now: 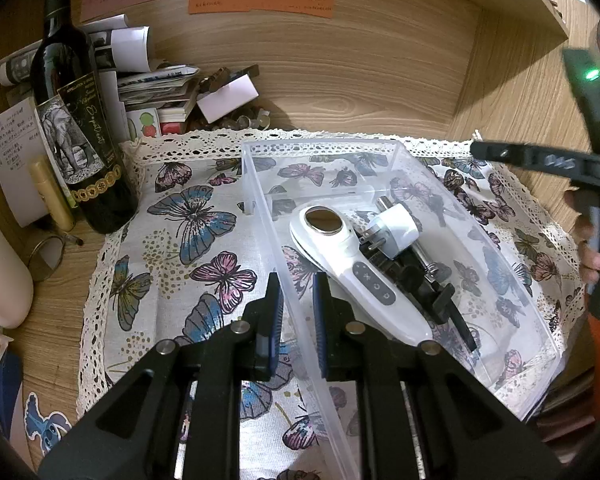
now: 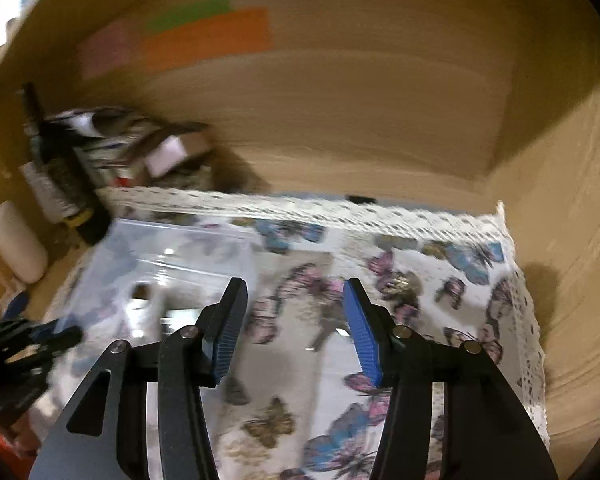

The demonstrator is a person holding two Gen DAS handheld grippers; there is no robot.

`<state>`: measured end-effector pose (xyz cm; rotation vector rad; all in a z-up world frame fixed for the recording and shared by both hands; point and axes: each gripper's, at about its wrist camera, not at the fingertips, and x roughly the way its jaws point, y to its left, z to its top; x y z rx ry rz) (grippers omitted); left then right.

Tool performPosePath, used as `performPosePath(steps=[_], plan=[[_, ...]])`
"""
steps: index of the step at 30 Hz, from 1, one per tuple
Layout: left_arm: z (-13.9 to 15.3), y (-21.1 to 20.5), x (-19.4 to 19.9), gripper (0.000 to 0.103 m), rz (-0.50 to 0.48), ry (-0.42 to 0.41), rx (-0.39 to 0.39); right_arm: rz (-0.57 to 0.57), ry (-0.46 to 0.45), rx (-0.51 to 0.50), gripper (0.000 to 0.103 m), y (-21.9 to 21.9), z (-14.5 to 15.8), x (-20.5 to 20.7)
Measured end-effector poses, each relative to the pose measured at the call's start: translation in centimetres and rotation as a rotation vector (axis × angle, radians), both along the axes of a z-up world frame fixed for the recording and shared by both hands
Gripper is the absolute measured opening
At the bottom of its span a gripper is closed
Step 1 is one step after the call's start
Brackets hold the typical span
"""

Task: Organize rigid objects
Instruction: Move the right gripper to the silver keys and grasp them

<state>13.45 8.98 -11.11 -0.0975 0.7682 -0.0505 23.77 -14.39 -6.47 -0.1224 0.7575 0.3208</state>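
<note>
The left gripper [image 1: 296, 300] is seen clamped on the near left wall of a clear plastic bin [image 1: 400, 148], one blue-padded finger outside the wall and one inside. The bin rests on a butterfly-print cloth [image 1: 188, 216] edged with lace, laid over a wooden desk [image 1: 60, 300].

Inside the bin, just beyond the inner finger, a white handheld device [image 1: 356, 276] with a round metal head is laid diagonally — its handle end reaching toward the gripper. Beside it, further right, a white plug adapter [image 1: 396, 228] lies on top of a black tool-like object [image 1: 432, 292], whose exact kind cannot be told.

The right gripper [image 2: 296, 320] is seen with its jaws apart and nothing between them; only the cloth lies below. In the blurred right wrist view, the bin [image 2: 160, 248] is placed to the left of this gripper, apart from its fingers. From the left wrist view, the right gripper [image 1: 580, 168] is seen raised at the bin's far right side.

A dark wine bottle [image 1: 76, 120] stands at the cloth's left edge, clear of the bin.
</note>
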Motion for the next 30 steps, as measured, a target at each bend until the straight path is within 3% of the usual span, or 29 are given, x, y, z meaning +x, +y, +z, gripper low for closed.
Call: performPosePath(steps=[6, 12, 17, 19, 21, 30], plan=[[0.0, 0.0, 0.0, 0.013, 0.0, 0.0, 0.0, -0.051, 0.144, -0.051, 0.047, -0.6, -4.9, 3.7], [0.0, 0.0, 0.0, 0.013, 0.001, 0.0, 0.0, -0.045, 0.229, -0.084, 0.047, -0.1, -7.7, 6.1], [0.0, 0.0, 0.0, 0.013, 0.001, 0.0, -0.002, -0.034, 0.206, -0.111, 0.046, 0.5, -8.0, 6.4], [0.0, 0.0, 0.0, 0.013, 0.001, 0.0, -0.001, -0.02, 0.206, -0.111, 0.031, 0.8, -8.0, 6.3], [0.0, 0.0, 0.0, 0.013, 0.001, 0.0, 0.0, -0.008, 0.199, -0.12, 0.023, 1.2, -8.0, 5.9], [0.0, -0.1, 0.0, 0.013, 0.001, 0.0, 0.001, -0.018, 0.161, -0.09, 0.023, 1.2, -7.0, 3.2]])
